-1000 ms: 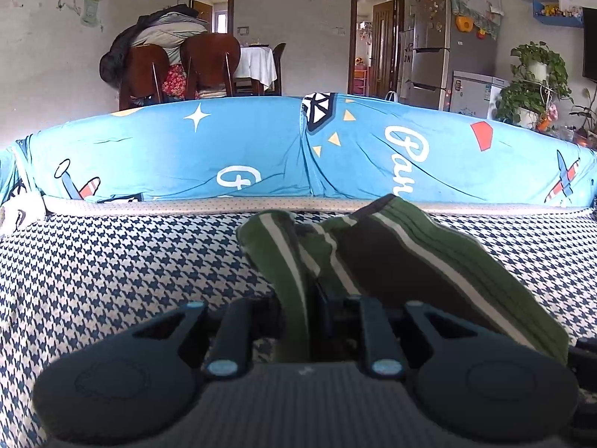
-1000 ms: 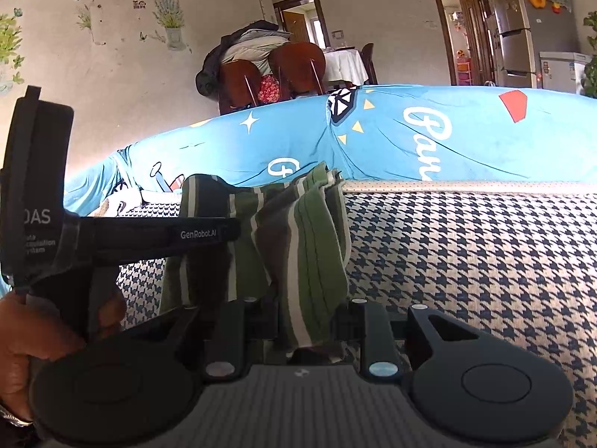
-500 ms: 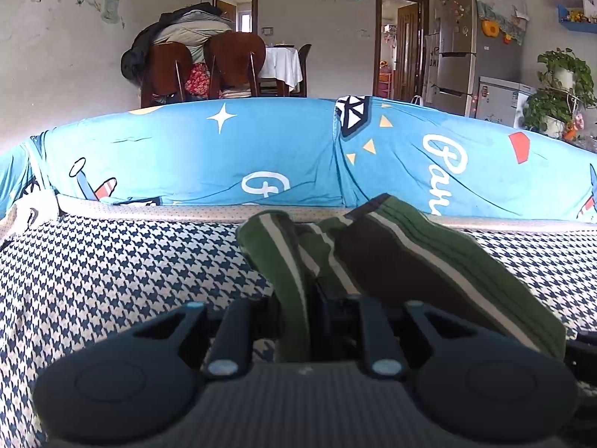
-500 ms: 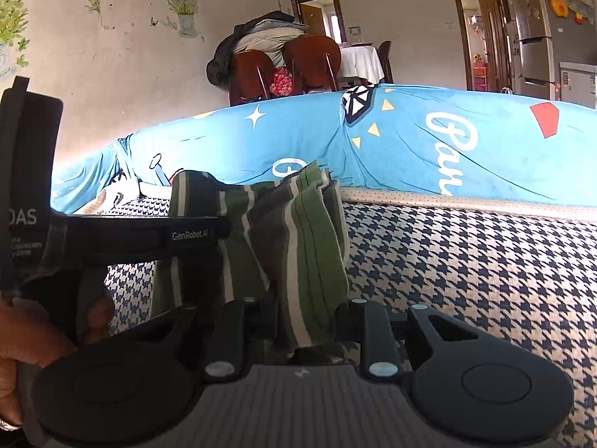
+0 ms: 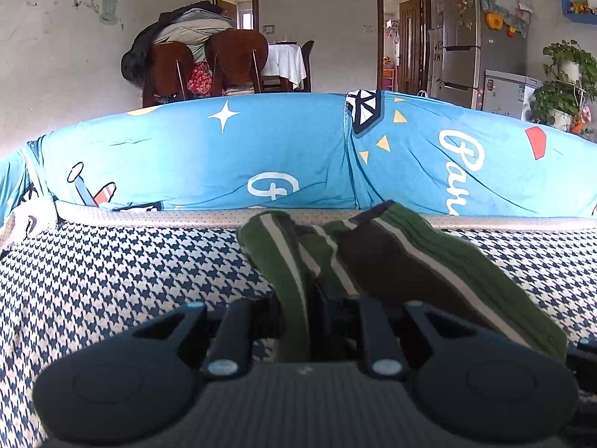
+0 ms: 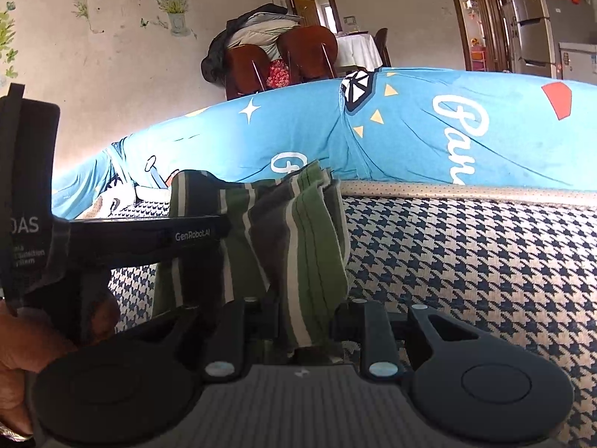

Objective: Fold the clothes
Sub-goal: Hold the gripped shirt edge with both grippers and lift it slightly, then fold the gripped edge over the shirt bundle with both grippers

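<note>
A green garment with white and dark brown stripes (image 5: 391, 261) hangs bunched between both grippers, just above a houndstooth-covered sofa seat (image 5: 130, 272). My left gripper (image 5: 309, 321) is shut on one folded edge of it; the cloth hides the fingertips. In the right wrist view the same striped garment (image 6: 294, 239) rises in front of the camera, and my right gripper (image 6: 306, 332) is shut on a thicker bunch of it. The left gripper's black body (image 6: 141, 235) reaches in from the left, held by a person's hand (image 6: 22, 343).
A blue patterned sofa backrest (image 5: 298, 156) closes off the far side of the seat. The houndstooth seat (image 6: 466, 261) spreads to the right. Behind the sofa stand wooden chairs piled with clothes (image 5: 209, 59), a fridge (image 5: 470, 33) and potted plants (image 5: 563, 82).
Both grippers have moved with the garment across the seat, so the backrest and room shifted right and slightly lower in both views. The grips look the same.
</note>
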Demonstrator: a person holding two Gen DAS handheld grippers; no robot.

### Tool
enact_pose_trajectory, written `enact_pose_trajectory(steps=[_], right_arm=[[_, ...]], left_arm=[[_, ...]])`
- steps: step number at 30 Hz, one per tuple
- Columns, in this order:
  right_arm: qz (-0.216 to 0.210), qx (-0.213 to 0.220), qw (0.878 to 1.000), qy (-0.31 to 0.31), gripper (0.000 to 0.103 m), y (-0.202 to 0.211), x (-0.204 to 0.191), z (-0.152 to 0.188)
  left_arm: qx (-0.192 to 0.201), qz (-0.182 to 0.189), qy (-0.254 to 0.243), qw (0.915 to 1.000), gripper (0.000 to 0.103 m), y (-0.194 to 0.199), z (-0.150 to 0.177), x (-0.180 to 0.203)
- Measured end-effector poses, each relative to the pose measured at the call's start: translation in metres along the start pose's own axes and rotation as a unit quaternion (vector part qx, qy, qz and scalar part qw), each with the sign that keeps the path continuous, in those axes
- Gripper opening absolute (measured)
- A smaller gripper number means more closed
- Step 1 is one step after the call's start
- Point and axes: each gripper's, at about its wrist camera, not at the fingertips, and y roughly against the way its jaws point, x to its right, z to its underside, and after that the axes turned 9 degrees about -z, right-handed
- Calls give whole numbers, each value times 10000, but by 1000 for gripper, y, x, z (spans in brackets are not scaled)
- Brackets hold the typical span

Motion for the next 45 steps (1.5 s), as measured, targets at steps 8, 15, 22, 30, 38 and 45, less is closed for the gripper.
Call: enact_pose_trajectory(steps=[8, 15, 22, 30, 38, 45], right_arm=[[14, -60, 9999, -162, 24, -12, -4, 4], [-58, -64, 9996, -257, 24, -26, -8, 3], [-70, -353, 9975, -615, 28, -44, 2, 9], [229, -54, 9968, -767, 35, -22, 17, 1], [-138, 115, 9993, -313, 30, -17, 3, -5], [-266, -398, 9986, -227, 28, -44, 2, 5]], left_arm=[[-96, -131, -98, 9998, 16, -19, -1, -1], [-112, -248, -222, 9994, 16, -34, -6, -9], [-568, -13, 13, 9984, 23, -62, -3, -19], [-668, -104, 849, 9941, 38, -68, -5, -63], [-850, -290, 1319, 9872, 42, -82, 0, -88], [-1032, -477, 1256, 9855, 51, -100, 15, -86]])
